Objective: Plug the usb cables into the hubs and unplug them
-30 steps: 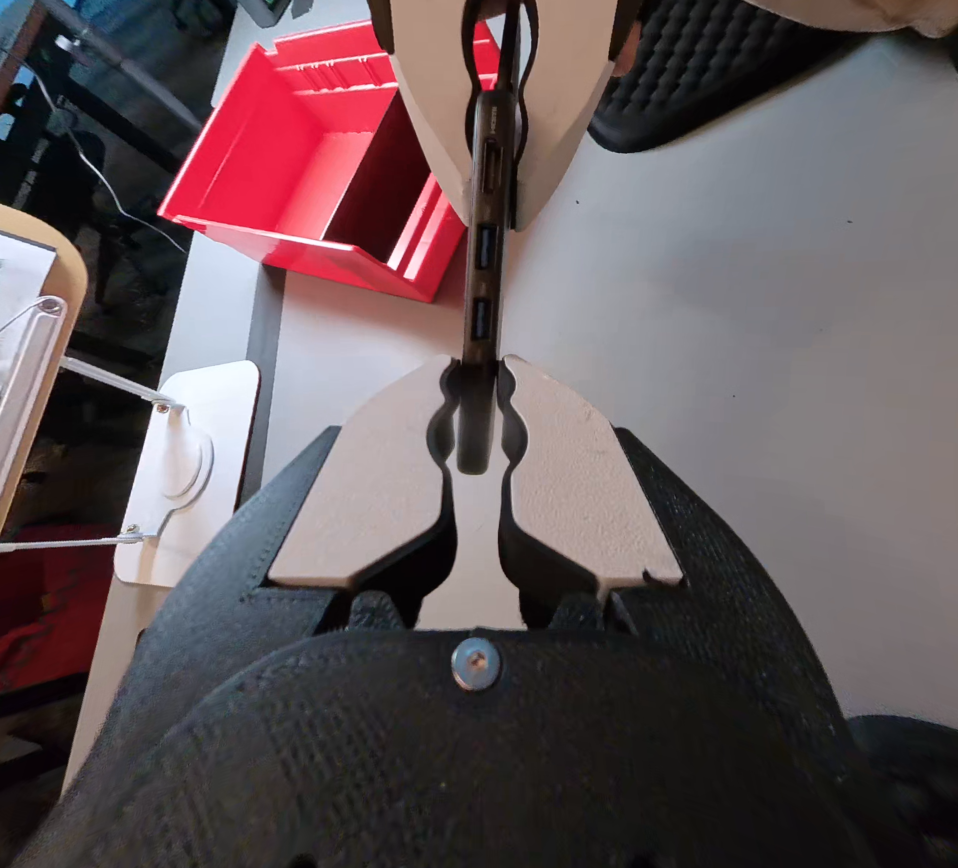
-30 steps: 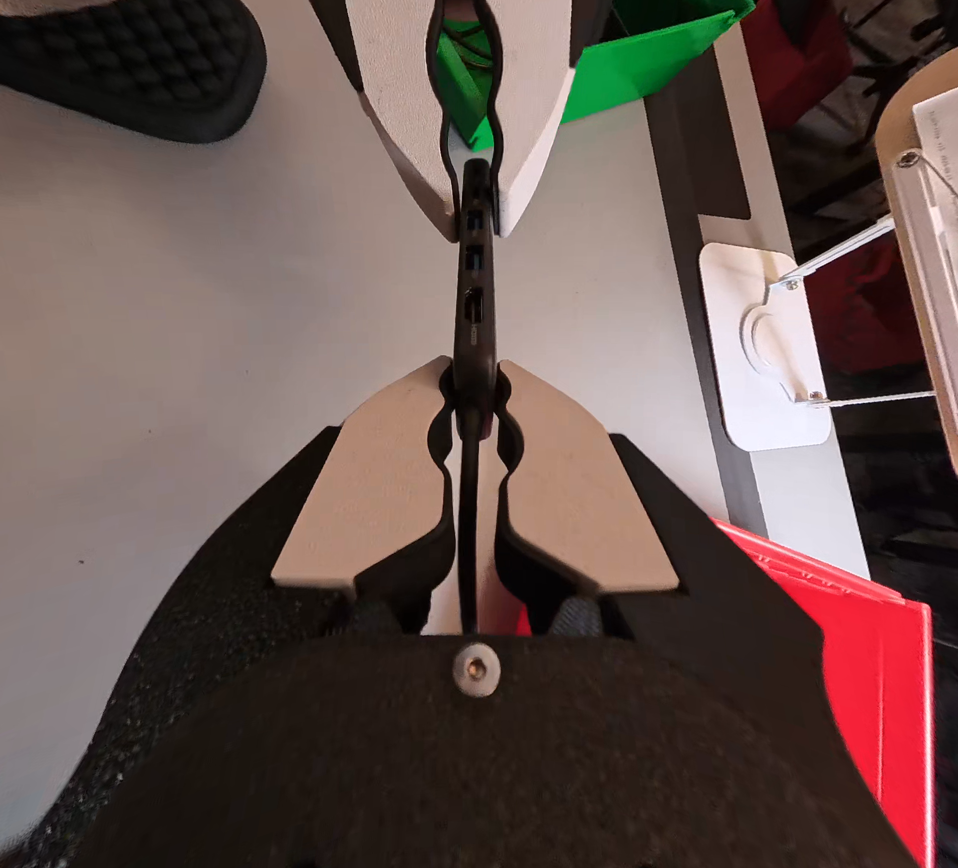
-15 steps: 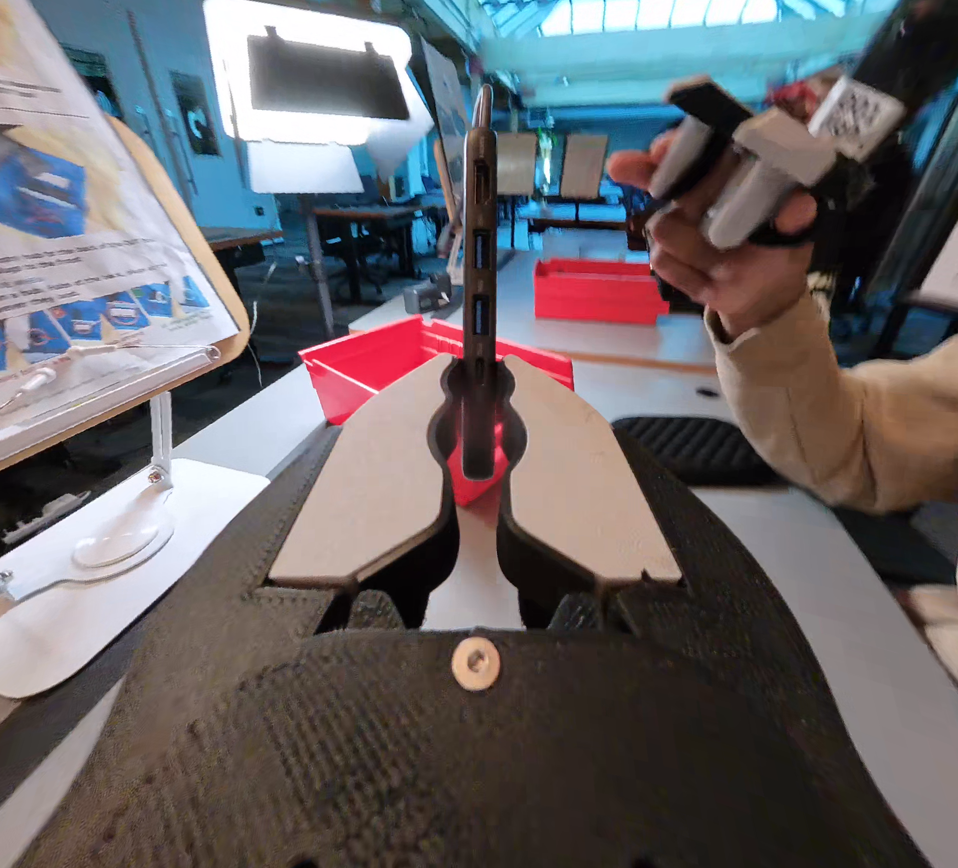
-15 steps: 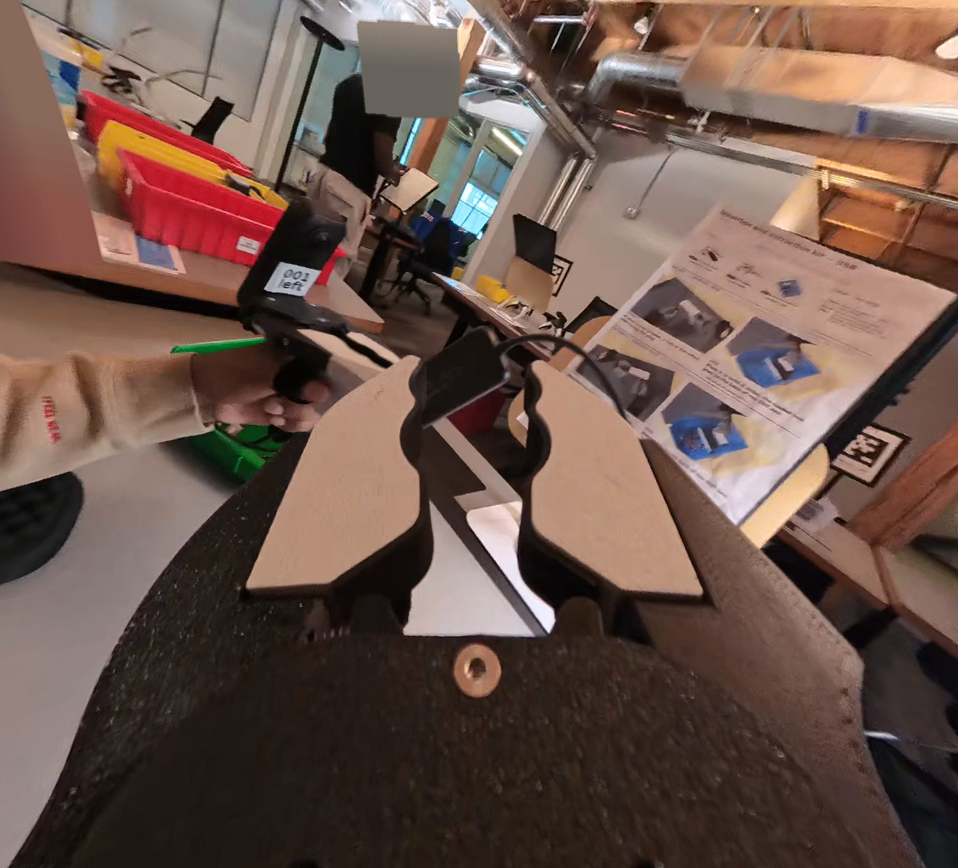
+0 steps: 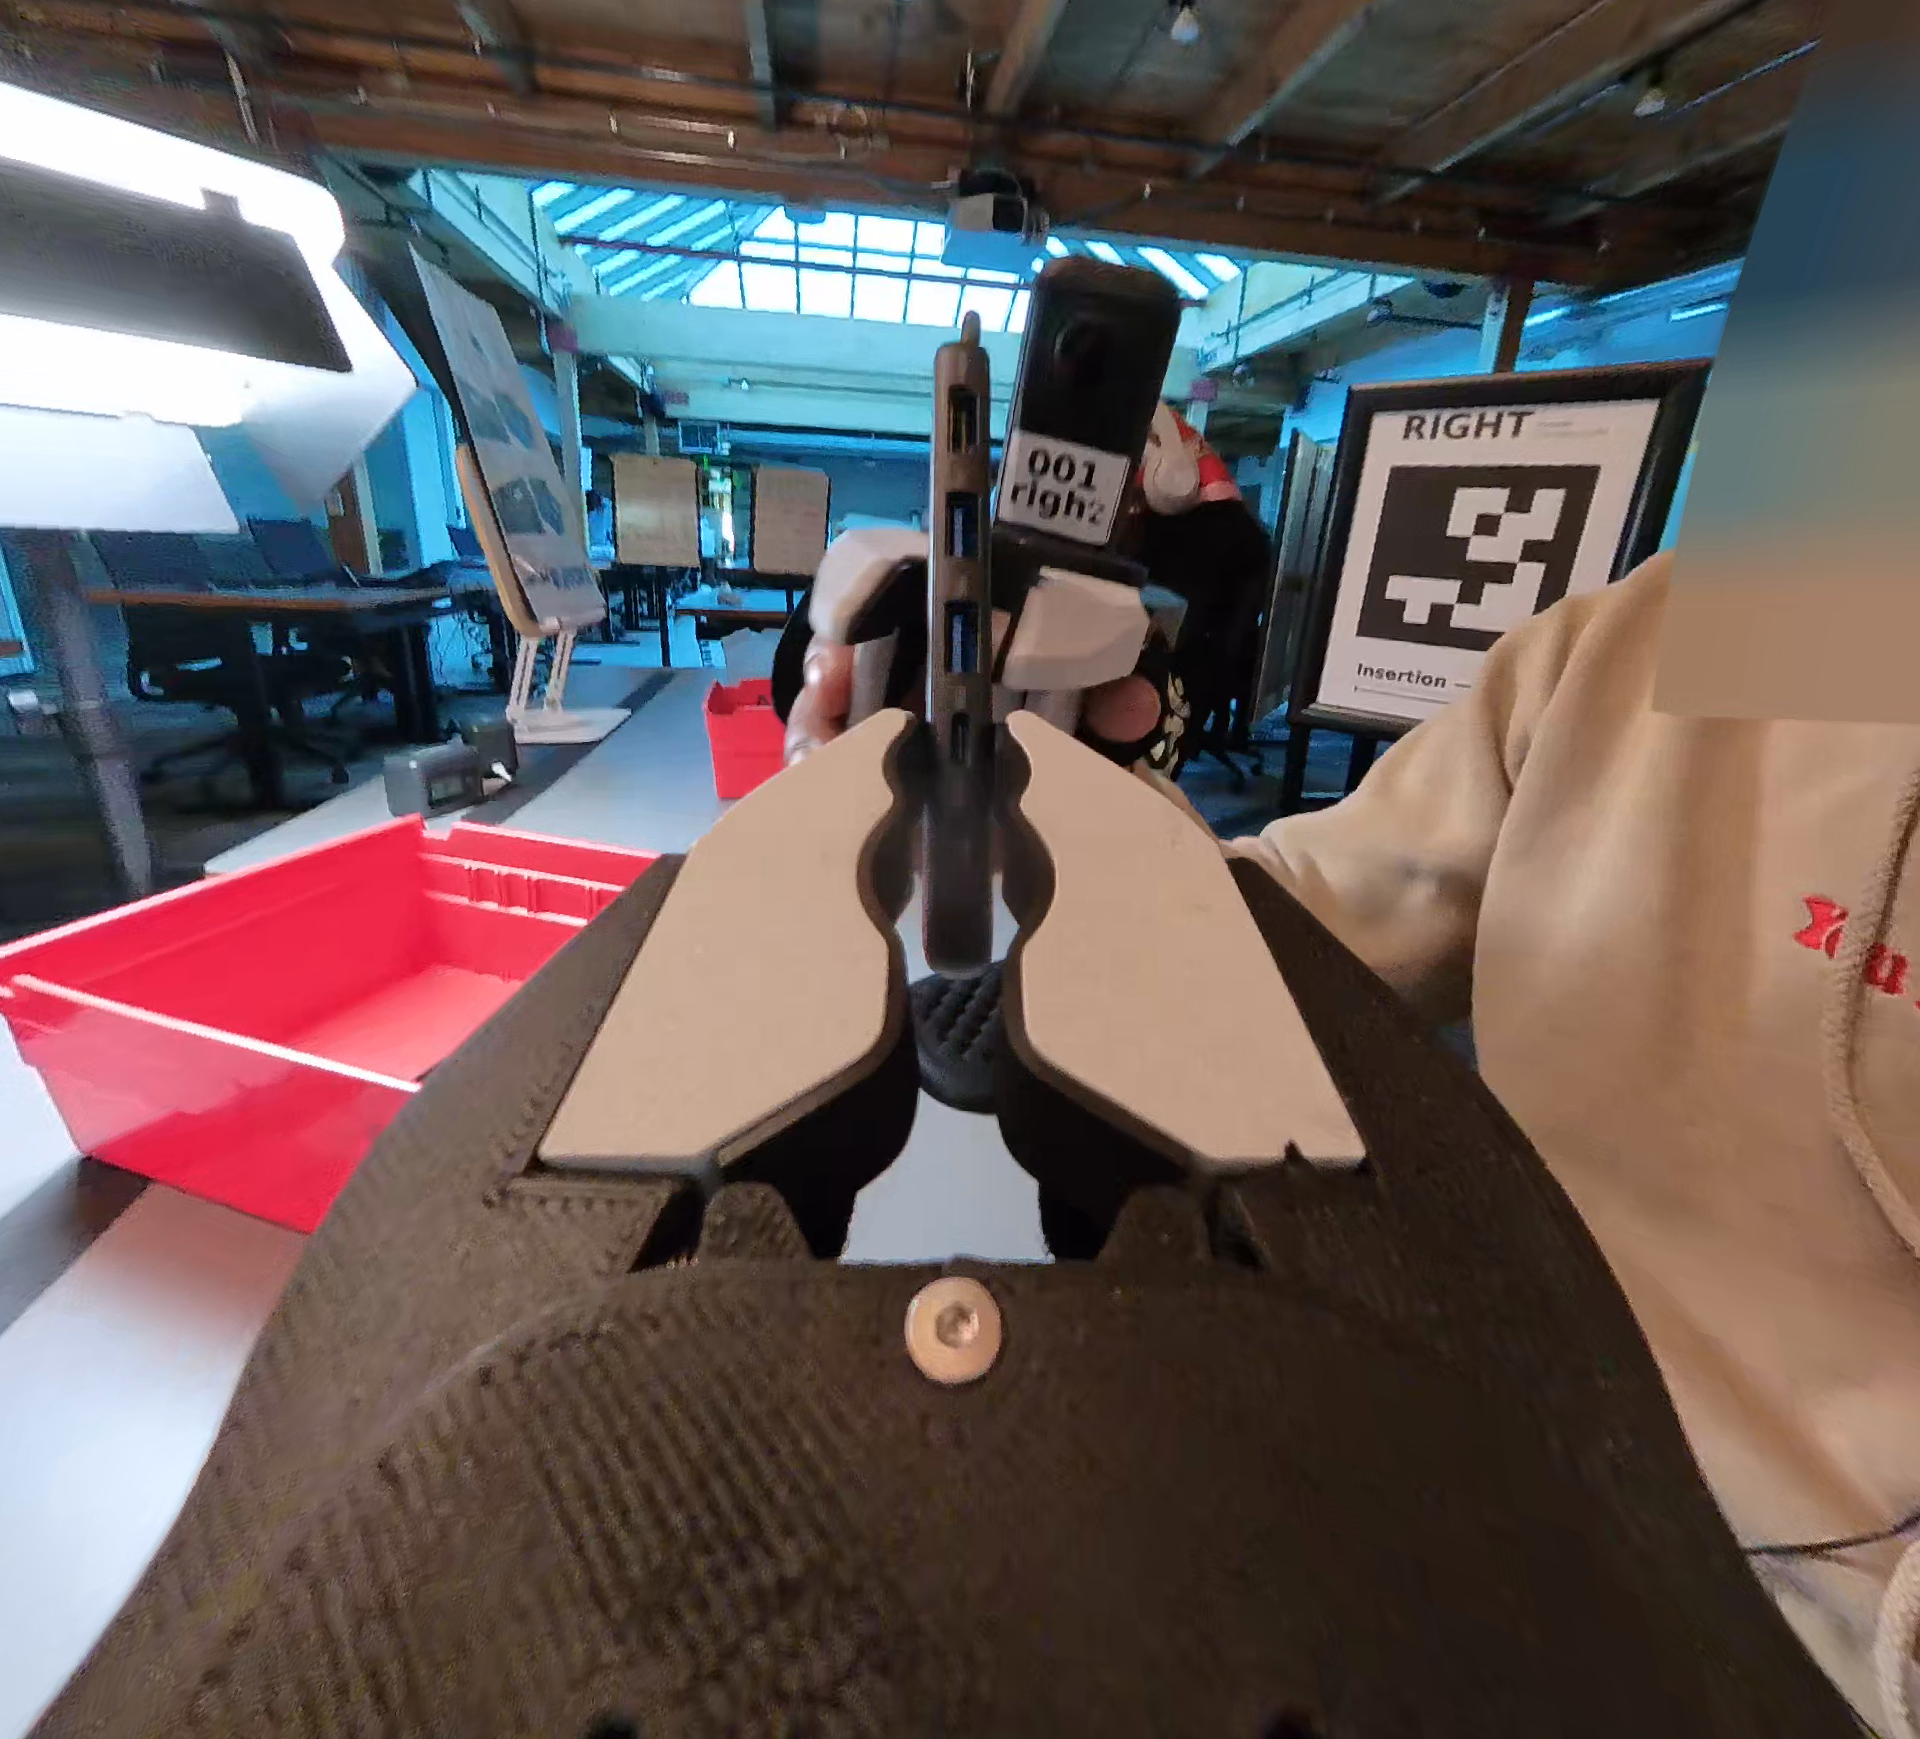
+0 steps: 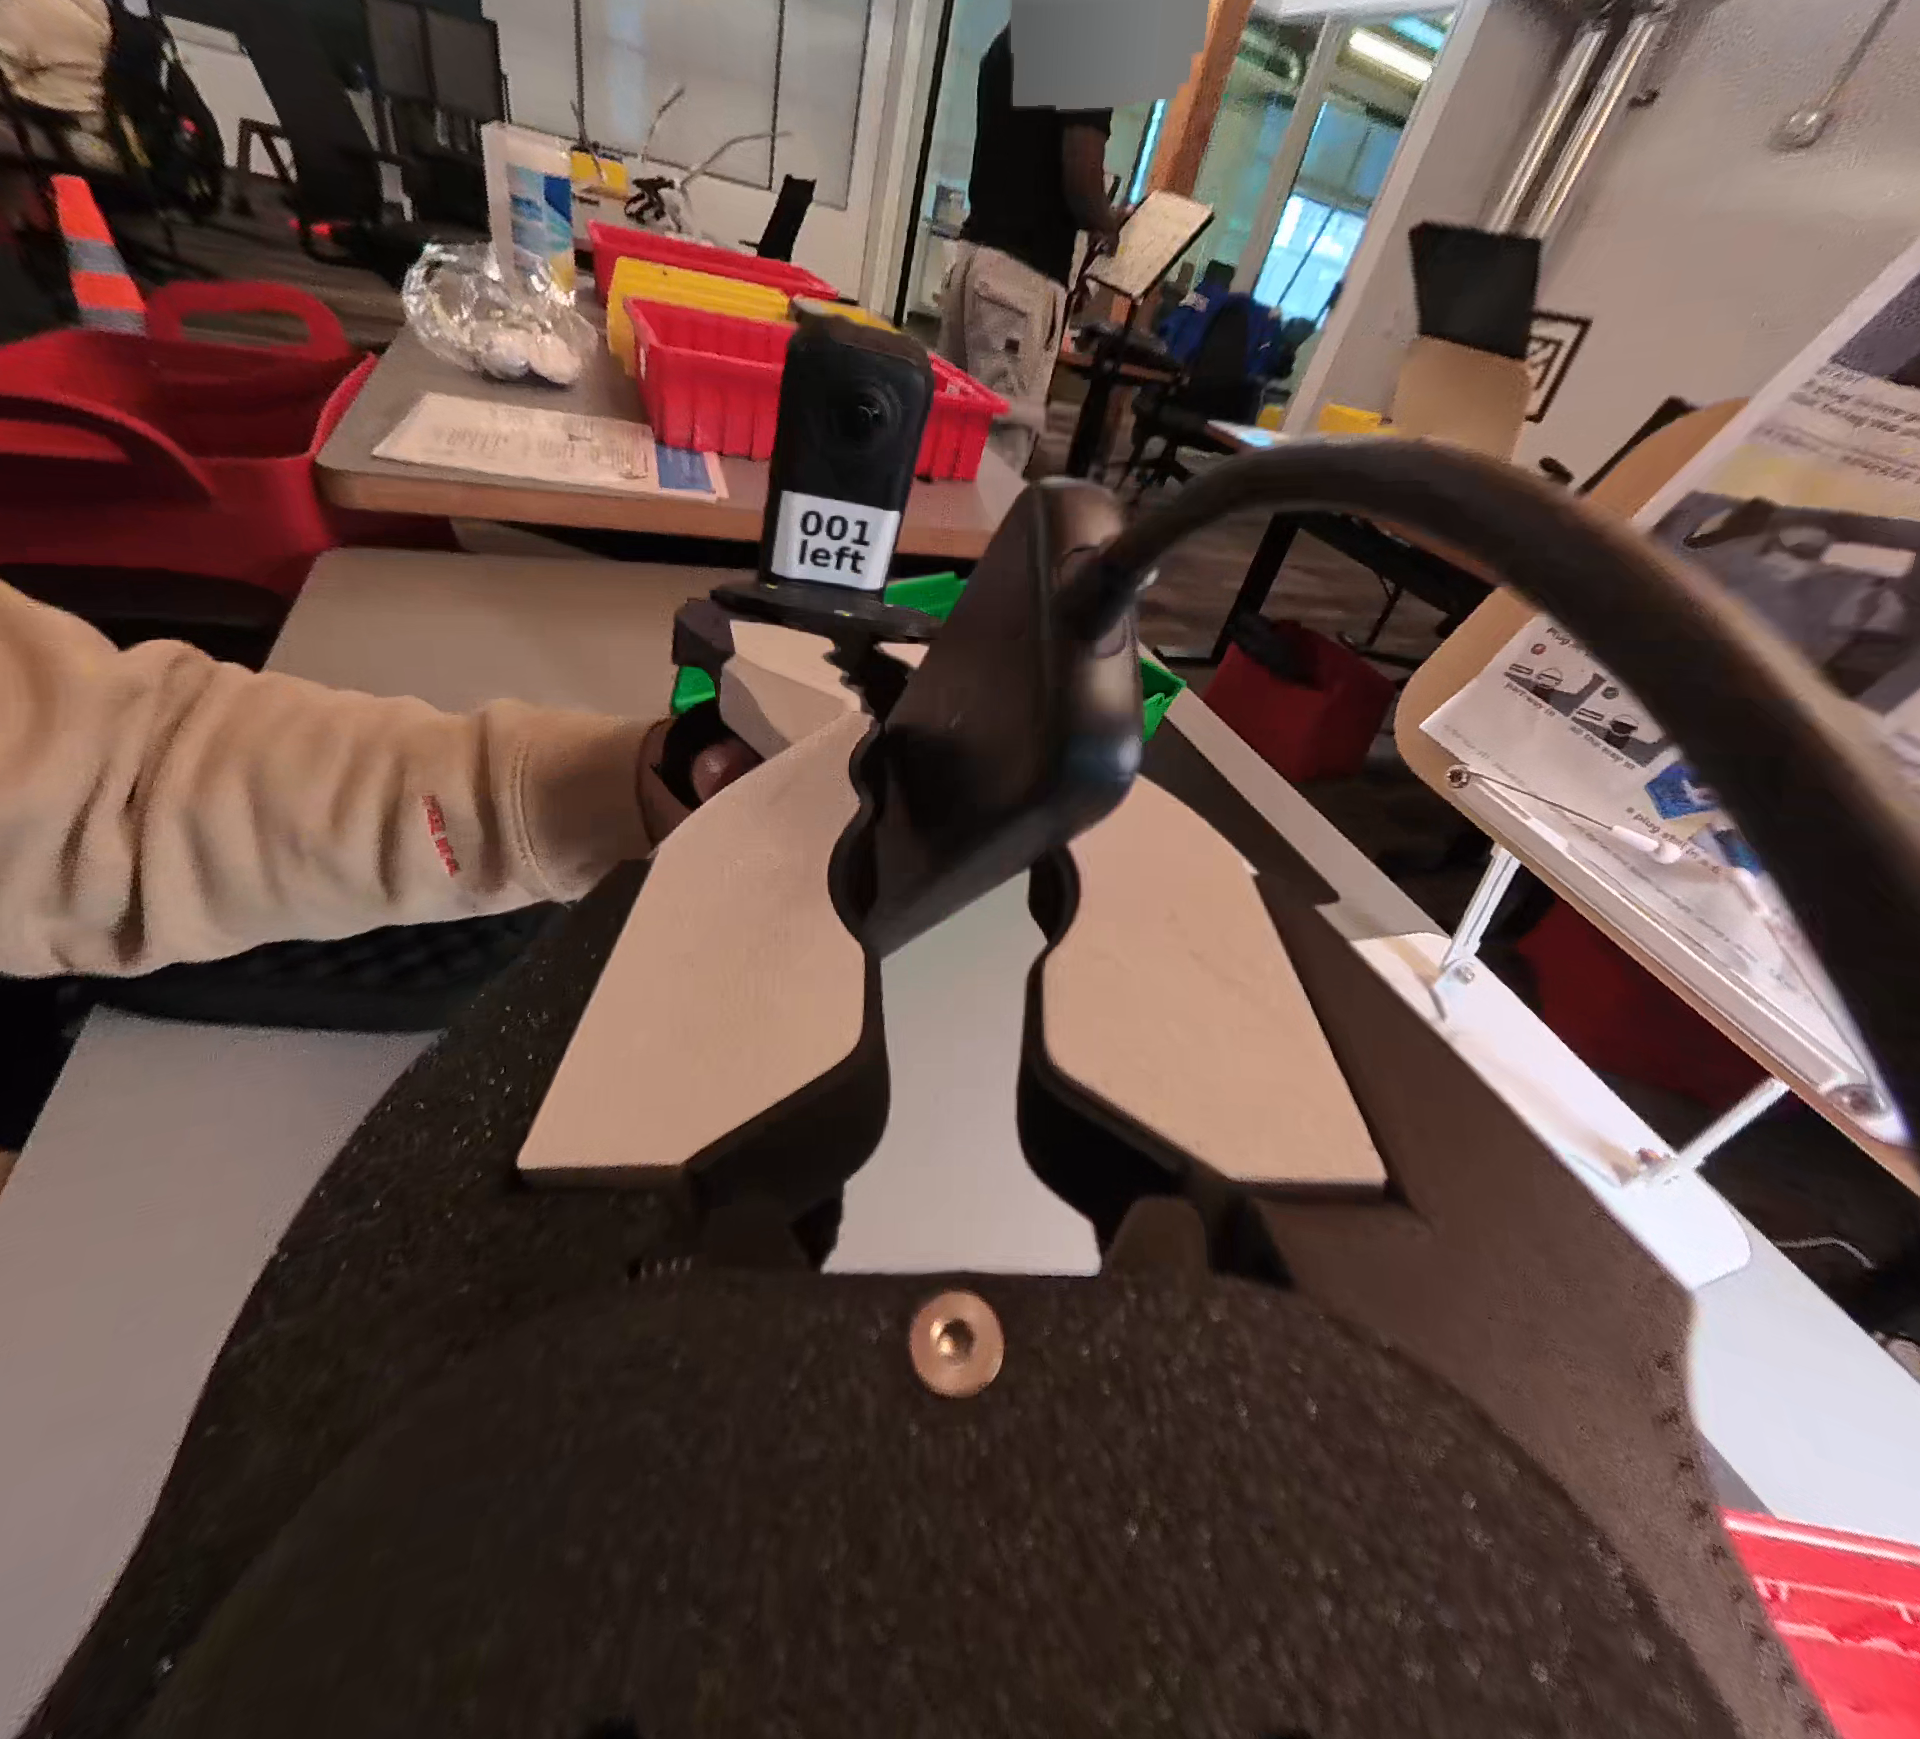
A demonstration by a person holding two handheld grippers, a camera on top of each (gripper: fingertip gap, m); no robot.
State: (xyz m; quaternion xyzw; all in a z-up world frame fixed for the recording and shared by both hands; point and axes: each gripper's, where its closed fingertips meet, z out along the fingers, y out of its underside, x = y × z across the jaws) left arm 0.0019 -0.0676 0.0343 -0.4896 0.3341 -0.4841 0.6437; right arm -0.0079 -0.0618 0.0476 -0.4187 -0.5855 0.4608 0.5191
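Observation:
My left gripper (image 5: 961, 733) is shut on a slim dark hub (image 5: 958, 442) with blue ports and holds it upright above the table. Behind the hub, a hand holds the right gripper, and its white fingers (image 5: 1081, 635) show on both sides of the hub. In the right wrist view my right gripper (image 6: 997, 754) is shut on a dark rounded hub-like body (image 6: 997, 713), which is tilted. A thick black cable (image 6: 1558, 546) arcs from it to the right. The left gripper's fingers (image 6: 774, 692) show just beyond, held by a sleeved arm (image 6: 260, 806).
A red bin (image 5: 260, 993) stands on the grey table (image 6: 208, 1170) at the left. A black textured pad (image 5: 961, 1014) lies below the hub. A green bin (image 6: 1158, 692) and a tilted document stand (image 6: 1662, 858) sit to the right. A person (image 6: 1029, 235) stands far back.
A second ago both grippers pointed down at the table and were shut on one hub. Both have since tilted up to level and now face each other.

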